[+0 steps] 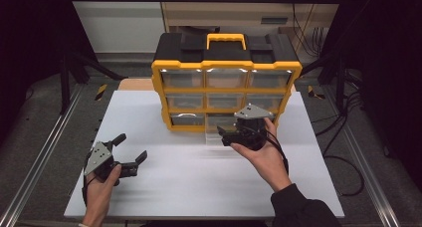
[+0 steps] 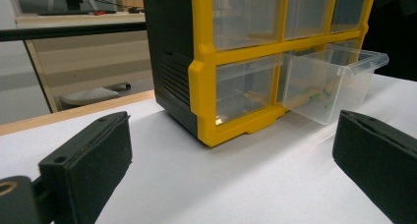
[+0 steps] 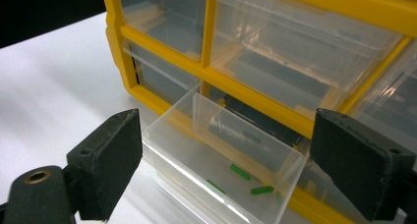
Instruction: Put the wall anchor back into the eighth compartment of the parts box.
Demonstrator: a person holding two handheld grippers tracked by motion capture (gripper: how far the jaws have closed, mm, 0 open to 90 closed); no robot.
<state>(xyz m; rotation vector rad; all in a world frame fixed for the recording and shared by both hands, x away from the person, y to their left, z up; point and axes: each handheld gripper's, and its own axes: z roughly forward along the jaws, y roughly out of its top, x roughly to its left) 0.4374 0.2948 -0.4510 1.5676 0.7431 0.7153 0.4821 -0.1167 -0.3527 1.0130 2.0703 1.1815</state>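
Left gripper [image 1: 130, 151] sits nearest, low over the white table [image 1: 164, 177], well left of and in front of the cabinet [image 1: 226, 82]. Jaws wide, nothing between them, touching nothing.

Right gripper [image 1: 228, 135] is just in front of the cabinet's bottom row, held in the right hand [image 1: 263, 155]. Jaws wide apart. In the right gripper view they straddle the drawer [image 3: 221, 160] front, pads clear of its walls, no grip.

Drawer: clear plastic, bottom row, middle slot of the cabinet, pulled out toward the person and still partly in its slot. Long axis runs front to back from the cabinet face; open top faces up. Inside: a few small green pieces [image 3: 240, 171] lying flat on the floor near the front, apart from each other.

Cabinet: yellow frame, black body, yellow handle [image 1: 226, 38] on top, three rows of three clear drawers. The others are pushed in; their contents are too unclear to tell.
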